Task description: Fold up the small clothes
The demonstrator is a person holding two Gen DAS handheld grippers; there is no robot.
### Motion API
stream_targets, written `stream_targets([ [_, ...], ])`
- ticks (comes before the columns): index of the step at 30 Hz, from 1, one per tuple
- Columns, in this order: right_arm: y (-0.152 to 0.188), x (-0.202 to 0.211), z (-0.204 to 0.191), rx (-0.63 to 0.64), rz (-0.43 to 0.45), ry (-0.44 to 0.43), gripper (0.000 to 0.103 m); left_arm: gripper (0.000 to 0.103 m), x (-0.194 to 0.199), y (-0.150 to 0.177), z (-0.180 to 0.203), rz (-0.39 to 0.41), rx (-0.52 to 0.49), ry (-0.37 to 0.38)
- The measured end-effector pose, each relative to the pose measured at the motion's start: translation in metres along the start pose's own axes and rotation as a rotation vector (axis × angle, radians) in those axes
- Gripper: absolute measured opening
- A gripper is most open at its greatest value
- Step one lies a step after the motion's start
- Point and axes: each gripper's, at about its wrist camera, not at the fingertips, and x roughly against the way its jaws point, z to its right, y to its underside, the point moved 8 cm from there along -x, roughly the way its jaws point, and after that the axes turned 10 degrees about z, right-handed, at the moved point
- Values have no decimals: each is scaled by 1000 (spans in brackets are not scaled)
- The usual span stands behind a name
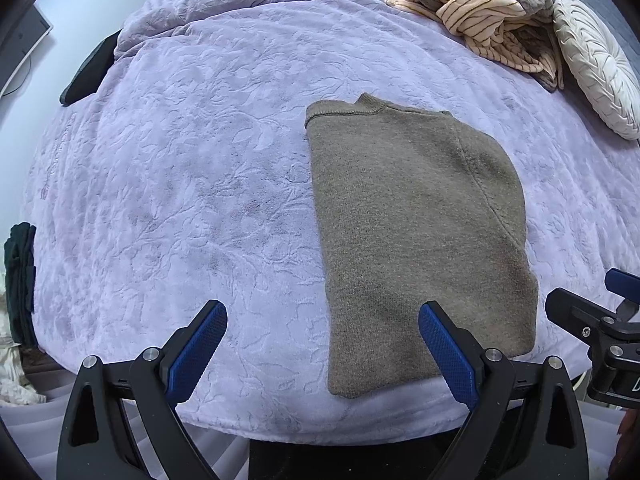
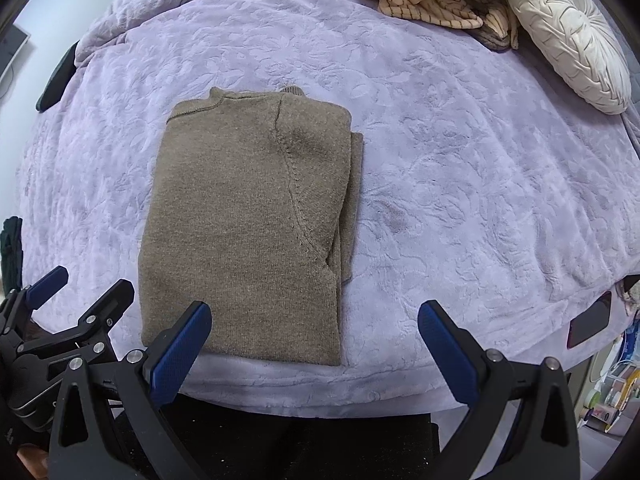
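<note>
Striped clothes [image 1: 476,12] beside round cushion [image 1: 596,64]

Lavender bedspread [image 1: 180,180], round cream pillow [image 1: 596,68] at far corner

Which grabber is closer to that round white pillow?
Right. The right gripper sits on the pillow's side of the brown sweater; the left gripper is farther over, away from it.

**Colours and patterns on the bed**

Sweater [image 1: 416,216]: plain olive-brown knit. Blanket [image 1: 192,184]: pale lilac, embossed leaf pattern. Heaped garment [image 1: 476,12]: cream with thin brown stripes, grey cloth beneath. Round cushion [image 1: 596,64]: off-white, radiating pleats. Gripper pads [image 2: 180,356]: blue, dotted texture; frames black. Dark item [image 1: 90,68] at far edge, possibly black-green.
</note>
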Motion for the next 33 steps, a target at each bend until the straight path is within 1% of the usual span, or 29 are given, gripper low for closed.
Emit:
stream_targets([
  [33,0,-2,-2,27,-8,15,103,97,-1,3,2,-10,0,1],
])
